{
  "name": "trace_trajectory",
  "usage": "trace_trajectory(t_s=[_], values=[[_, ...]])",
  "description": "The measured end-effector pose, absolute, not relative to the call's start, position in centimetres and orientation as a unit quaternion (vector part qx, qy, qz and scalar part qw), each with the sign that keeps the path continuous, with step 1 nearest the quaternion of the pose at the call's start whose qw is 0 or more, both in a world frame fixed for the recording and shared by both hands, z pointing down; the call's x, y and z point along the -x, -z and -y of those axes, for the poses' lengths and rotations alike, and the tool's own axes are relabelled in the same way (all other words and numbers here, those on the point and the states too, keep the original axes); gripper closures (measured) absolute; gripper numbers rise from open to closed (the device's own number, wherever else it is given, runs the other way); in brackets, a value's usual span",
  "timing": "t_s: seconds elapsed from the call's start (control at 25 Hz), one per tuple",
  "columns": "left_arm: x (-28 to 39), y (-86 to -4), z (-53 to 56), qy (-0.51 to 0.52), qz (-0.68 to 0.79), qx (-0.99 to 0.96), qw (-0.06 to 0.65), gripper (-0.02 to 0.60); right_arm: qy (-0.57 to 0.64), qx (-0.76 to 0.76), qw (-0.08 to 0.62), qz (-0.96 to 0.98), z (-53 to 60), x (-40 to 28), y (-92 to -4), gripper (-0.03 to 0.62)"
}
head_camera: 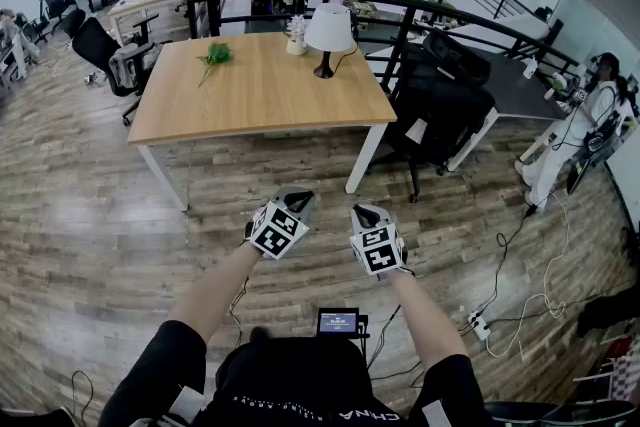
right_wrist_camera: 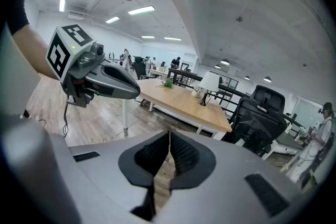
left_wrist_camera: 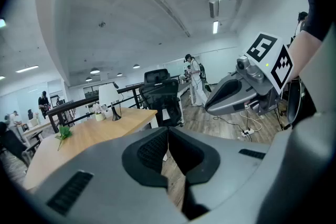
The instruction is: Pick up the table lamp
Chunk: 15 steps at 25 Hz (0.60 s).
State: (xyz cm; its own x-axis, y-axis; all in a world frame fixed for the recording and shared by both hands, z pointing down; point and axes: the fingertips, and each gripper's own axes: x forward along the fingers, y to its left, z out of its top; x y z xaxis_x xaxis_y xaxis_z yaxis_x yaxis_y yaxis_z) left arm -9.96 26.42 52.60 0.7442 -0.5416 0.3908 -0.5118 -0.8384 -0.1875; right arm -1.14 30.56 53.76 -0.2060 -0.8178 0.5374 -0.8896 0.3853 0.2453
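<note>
We face the table (head_camera: 250, 110), table lamp (head_camera: 329, 33) at its far edge.
A flower pot (head_camera: 296, 42) sits just left of the lamp, a leafy sprig (head_camera: 215, 53) further left, an office chair (head_camera: 440, 110) right of the table; our left gripper (head_camera: 297, 200) and right gripper (head_camera: 366, 213) hang side by side, well short of it.

Left gripper (left_wrist_camera: 168, 132) jaws closed together, empty; table lamp (left_wrist_camera: 108, 97) upright on wooden table (left_wrist_camera: 100, 131) beyond
</note>
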Motion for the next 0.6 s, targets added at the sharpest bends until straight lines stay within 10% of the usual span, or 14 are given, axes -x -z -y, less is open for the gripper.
trace_trajectory(t_s=[0.6], values=[[10.4, -52.3, -24.2, 0.212, -0.287, 0.934, 0.02, 0.56, -0.082, -0.546, 0.273, 0.788, -26.7, 1.2, -53.3, 0.56]])
